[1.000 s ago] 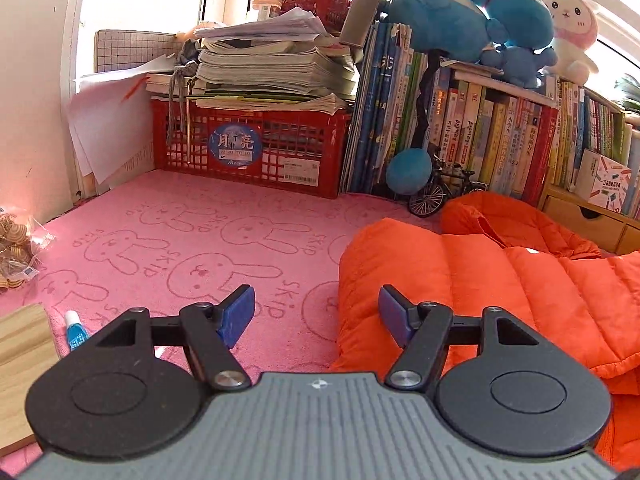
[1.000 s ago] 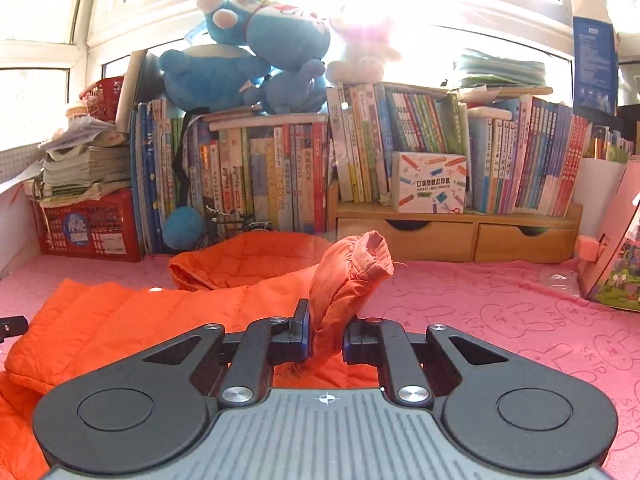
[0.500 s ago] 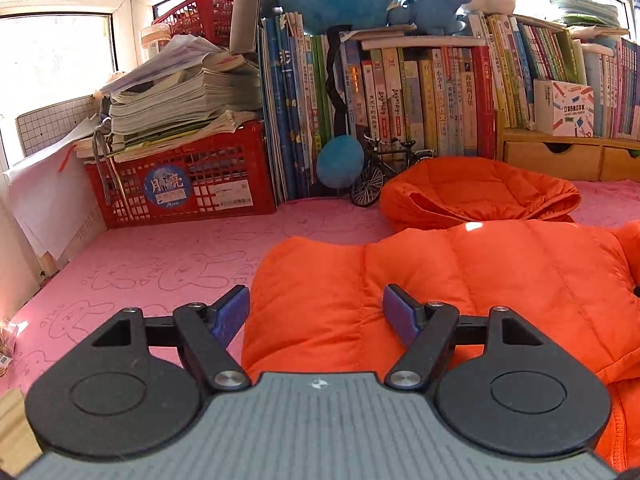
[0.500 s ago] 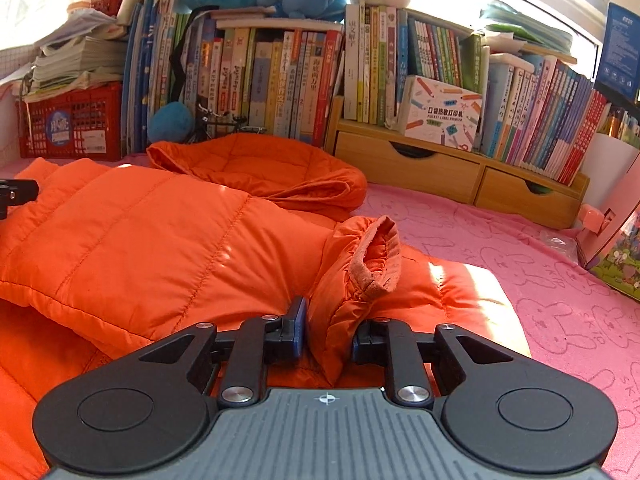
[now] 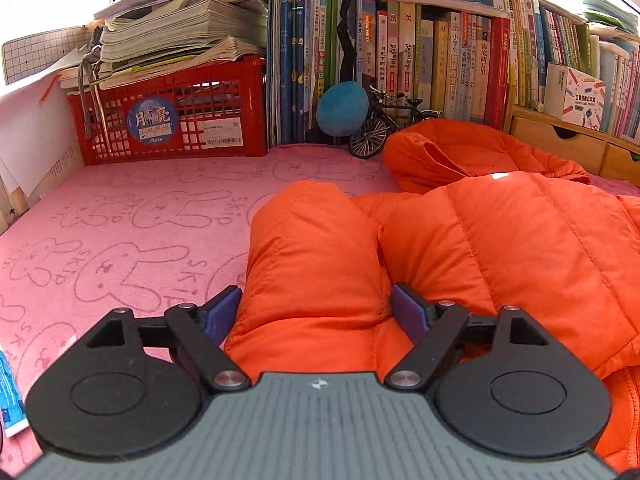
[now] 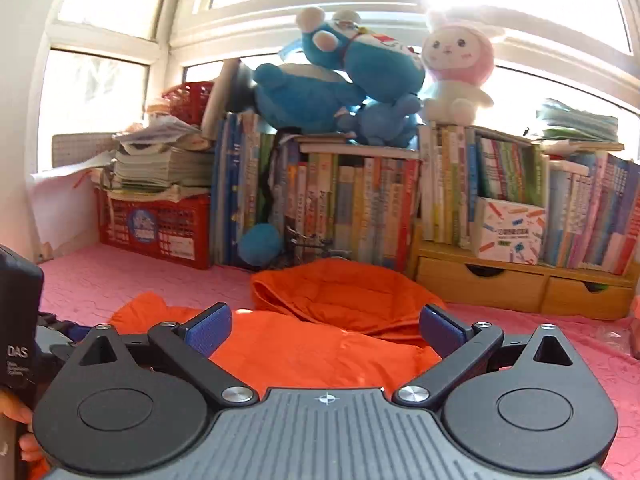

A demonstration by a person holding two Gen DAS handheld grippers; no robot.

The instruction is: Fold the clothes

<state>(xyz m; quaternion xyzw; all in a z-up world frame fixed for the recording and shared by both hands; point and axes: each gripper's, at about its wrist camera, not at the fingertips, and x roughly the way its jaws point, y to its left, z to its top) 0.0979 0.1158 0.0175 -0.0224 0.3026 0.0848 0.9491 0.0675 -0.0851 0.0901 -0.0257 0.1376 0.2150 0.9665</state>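
An orange puffer jacket [image 5: 500,240] lies on the pink rabbit-print mat [image 5: 120,220], its hood [image 5: 460,148] bunched toward the books. My left gripper [image 5: 314,312] straddles a puffy fold [image 5: 316,248] at the jacket's left edge. Its jaws are opening, with the fold between the blue pads [image 5: 220,312], which do not clamp it. My right gripper [image 6: 324,328] hovers above the jacket [image 6: 312,352]. Its jaws are opening wide with nothing between them. The hood [image 6: 344,292] lies beyond. The left gripper's black body [image 6: 20,320] shows at the right wrist view's left edge.
A red crate [image 5: 172,120] stacked with papers stands at the back left. Beside it are rows of books [image 5: 440,60], a blue ball [image 5: 342,108] and a toy bicycle [image 5: 380,128]. Wooden drawers [image 6: 520,284] sit at the back right, plush toys [image 6: 340,80] on top.
My right gripper let go of the sleeve cuff, opened wide and lifted away. My left gripper moved onto the jacket's edge, and its jaws widened around a puffy fold.
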